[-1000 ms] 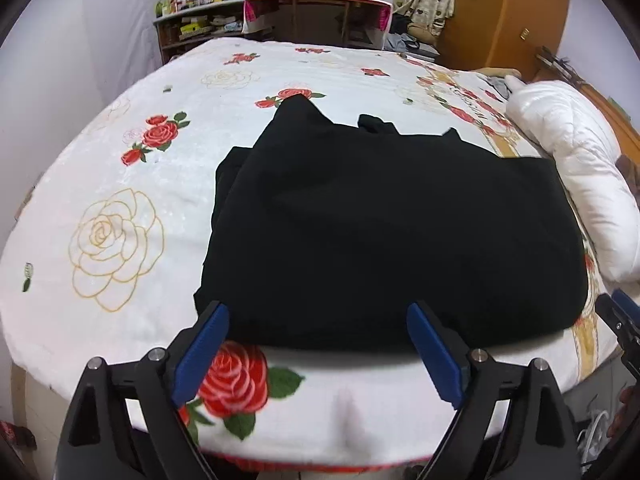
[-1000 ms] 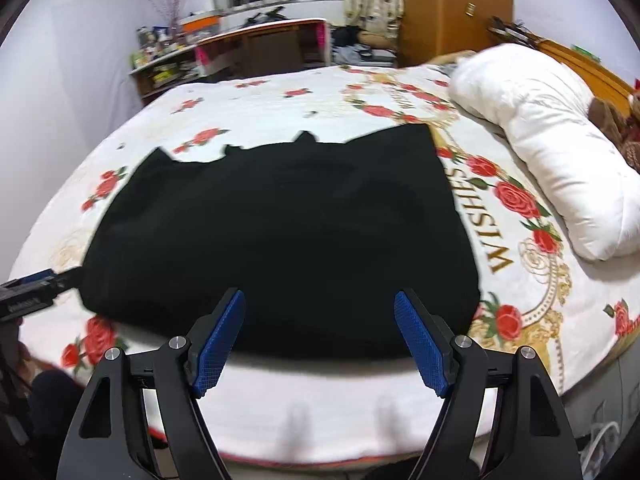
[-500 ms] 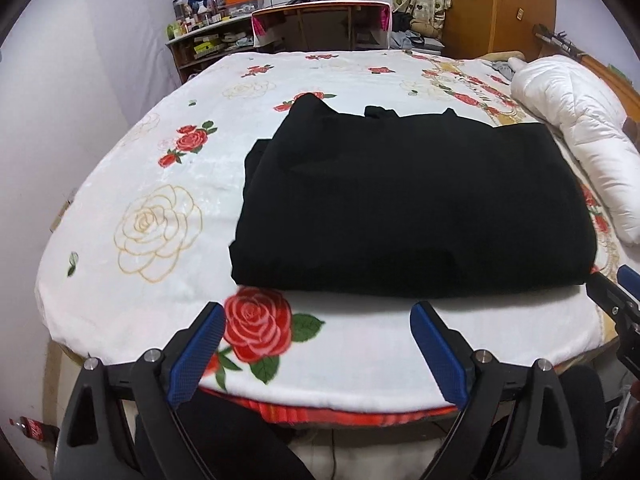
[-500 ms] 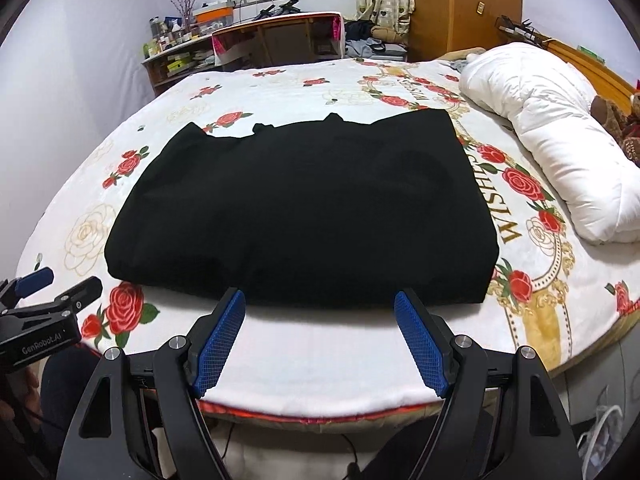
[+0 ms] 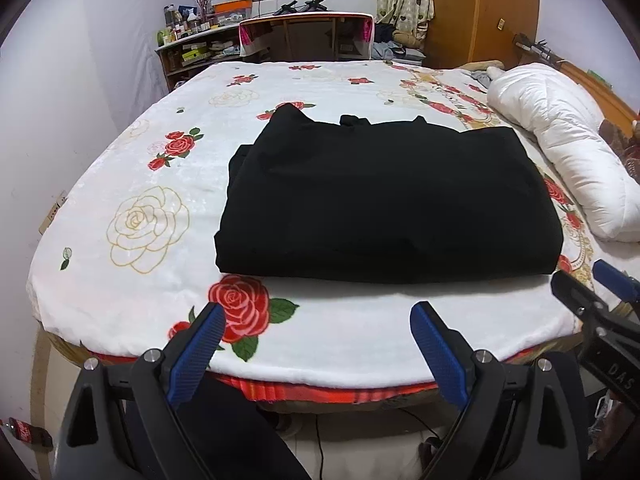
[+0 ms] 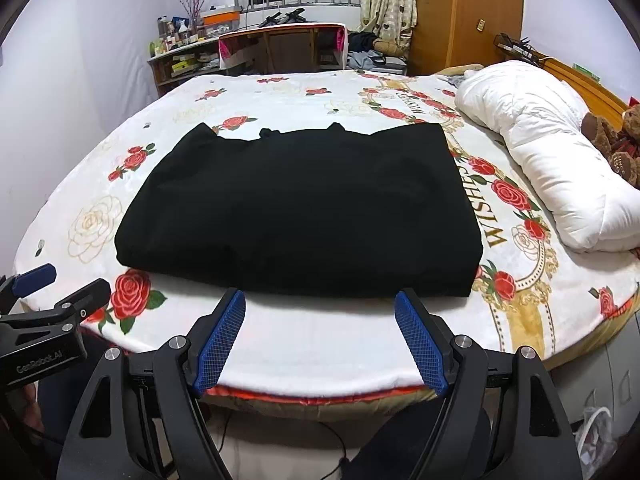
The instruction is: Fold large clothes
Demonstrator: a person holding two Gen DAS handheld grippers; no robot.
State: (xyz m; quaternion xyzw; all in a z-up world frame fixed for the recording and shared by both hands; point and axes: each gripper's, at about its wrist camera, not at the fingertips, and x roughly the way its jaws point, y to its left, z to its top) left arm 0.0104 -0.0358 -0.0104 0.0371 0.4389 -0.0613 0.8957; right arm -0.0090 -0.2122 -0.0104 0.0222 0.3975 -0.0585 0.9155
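A black garment (image 5: pixel 384 200) (image 6: pixel 304 212) lies folded into a flat rectangle on the rose-patterned bed cover (image 5: pixel 132 224) (image 6: pixel 320 336). My left gripper (image 5: pixel 318 314) hangs open over the bed's near edge, short of the garment's front left corner, with nothing between its blue pads. My right gripper (image 6: pixel 320 300) is open too, its tips just short of the garment's front edge, holding nothing. Each gripper shows at the side of the other's view: the right gripper (image 5: pixel 588 292) and the left gripper (image 6: pixel 60 288).
A rolled white duvet (image 5: pixel 560 148) (image 6: pixel 552 152) lies along the bed's right side, with a brown teddy bear (image 6: pixel 616 140) beside it. A desk (image 5: pixel 304 36) and cluttered shelves (image 5: pixel 192 44) stand beyond the bed. Cables (image 6: pixel 336 440) lie on the floor below the bed edge.
Both grippers have pulled back from the garment toward the bed's near edge, staying open. The garment lies still; more of the bed's front edge and floor shows now.
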